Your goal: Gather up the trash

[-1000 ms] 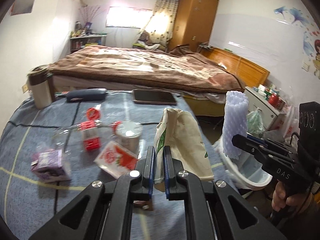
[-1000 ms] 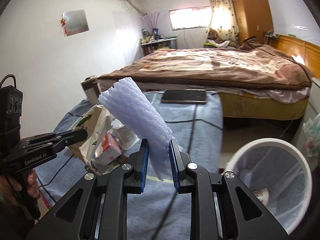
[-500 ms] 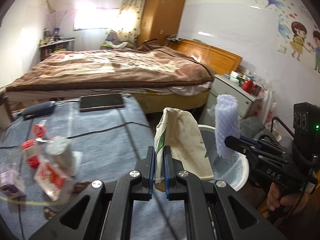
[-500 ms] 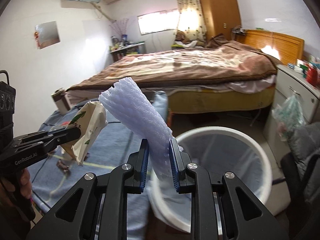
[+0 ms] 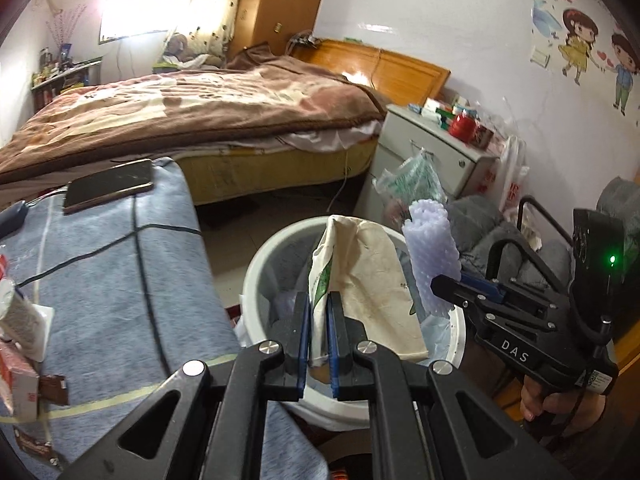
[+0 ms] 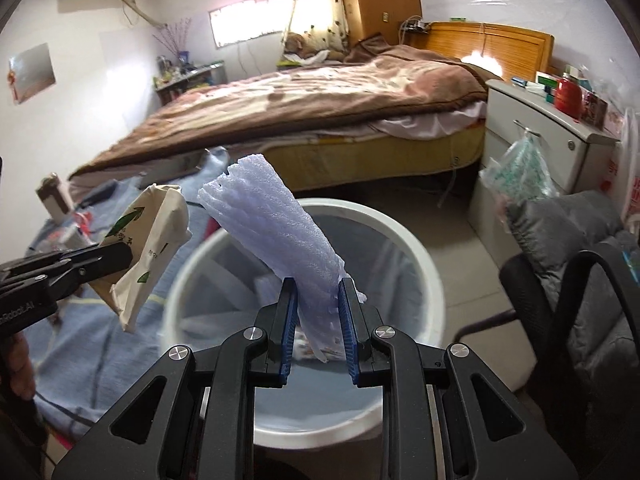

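My left gripper (image 5: 318, 312) is shut on a crumpled cream paper bag (image 5: 368, 276) with green arrow print, held over the white trash bin (image 5: 260, 264). In the right wrist view the same paper bag (image 6: 150, 248) hangs at the left, beside the bin's left rim. My right gripper (image 6: 318, 300) is shut on a pale purple foam net sleeve (image 6: 276, 224), which stands up over the mouth of the trash bin (image 6: 424, 264). The left wrist view shows that foam sleeve (image 5: 430, 252) above the bin's right rim, in the right gripper (image 5: 448, 286).
A table with a blue-grey cloth (image 5: 104, 280) lies left of the bin, with a dark tablet (image 5: 108, 186), cartons and wrappers (image 5: 20, 360) on it. A bed (image 5: 192, 112), a white nightstand (image 5: 432, 148) with a hanging plastic bag (image 6: 516, 172) and a grey-padded chair (image 6: 580, 280) surround the bin.
Both grippers swung away from the table to over the trash bin, each still holding its piece. The bin now fills the middle of both views; the table has slid left.
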### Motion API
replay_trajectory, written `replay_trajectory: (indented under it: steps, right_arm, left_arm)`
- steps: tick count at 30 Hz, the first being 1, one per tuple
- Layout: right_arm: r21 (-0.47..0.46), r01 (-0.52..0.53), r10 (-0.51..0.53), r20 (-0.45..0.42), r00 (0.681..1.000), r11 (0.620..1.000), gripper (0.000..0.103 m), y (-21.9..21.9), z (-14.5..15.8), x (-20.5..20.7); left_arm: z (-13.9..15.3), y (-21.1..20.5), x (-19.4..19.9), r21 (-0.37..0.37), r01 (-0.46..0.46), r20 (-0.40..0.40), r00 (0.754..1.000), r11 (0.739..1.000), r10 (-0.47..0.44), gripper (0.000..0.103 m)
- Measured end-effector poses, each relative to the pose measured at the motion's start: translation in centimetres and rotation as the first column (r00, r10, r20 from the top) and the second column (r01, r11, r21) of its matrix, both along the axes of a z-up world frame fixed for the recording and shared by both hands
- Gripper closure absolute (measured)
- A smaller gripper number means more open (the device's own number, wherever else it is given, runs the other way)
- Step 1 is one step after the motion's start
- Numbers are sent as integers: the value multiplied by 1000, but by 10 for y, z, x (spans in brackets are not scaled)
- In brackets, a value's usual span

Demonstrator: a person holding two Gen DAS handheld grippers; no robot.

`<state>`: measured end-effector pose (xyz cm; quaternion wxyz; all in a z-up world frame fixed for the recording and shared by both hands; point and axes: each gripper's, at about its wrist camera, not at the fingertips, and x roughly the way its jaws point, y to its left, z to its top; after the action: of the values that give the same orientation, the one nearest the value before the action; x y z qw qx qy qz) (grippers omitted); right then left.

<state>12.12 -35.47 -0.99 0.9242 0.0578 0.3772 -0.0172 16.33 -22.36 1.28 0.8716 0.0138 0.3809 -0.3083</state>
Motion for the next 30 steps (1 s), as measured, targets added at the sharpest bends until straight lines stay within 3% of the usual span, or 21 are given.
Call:
replay_trajectory:
  steps: [9,11,13,15,18,21,30]
  right_arm:
    - [-36,28,-29,-40,999,999,77,-11,-6,0]
    - [-40,26,-27,-42,999,999,75,-11,-7,1]
    - [-51,30,-33,-42,999,998,71,-11,-6,1]
    - [-55,36,-39,-46,998,998,67,-14,-8,4]
    - [-47,39,-41,-48,998,998,62,-14,-10,3]
    - [-44,33,-35,-44,998,998,48,-12,-9,2]
    - [-43,25,-25,-9,1000,999,48,-1,3,-2]
  left_arm:
    - [-15,-18,4,27,12,-42,999,1000,-11,93]
    - [-16,-19,5,41,5,-35,999,999,-3,88]
    - [-17,-20,7,37,6,-44,999,999,-4,72]
    - [-18,-18,7,33,-2,-51,999,999,3,64]
    - [-19,-16,6,35,-3,-45,999,999,4,62]
    - [-16,-12,5,24,-6,-44,999,1000,7,60]
    - [-6,10,-1,1,-34,-16,999,999,34,57]
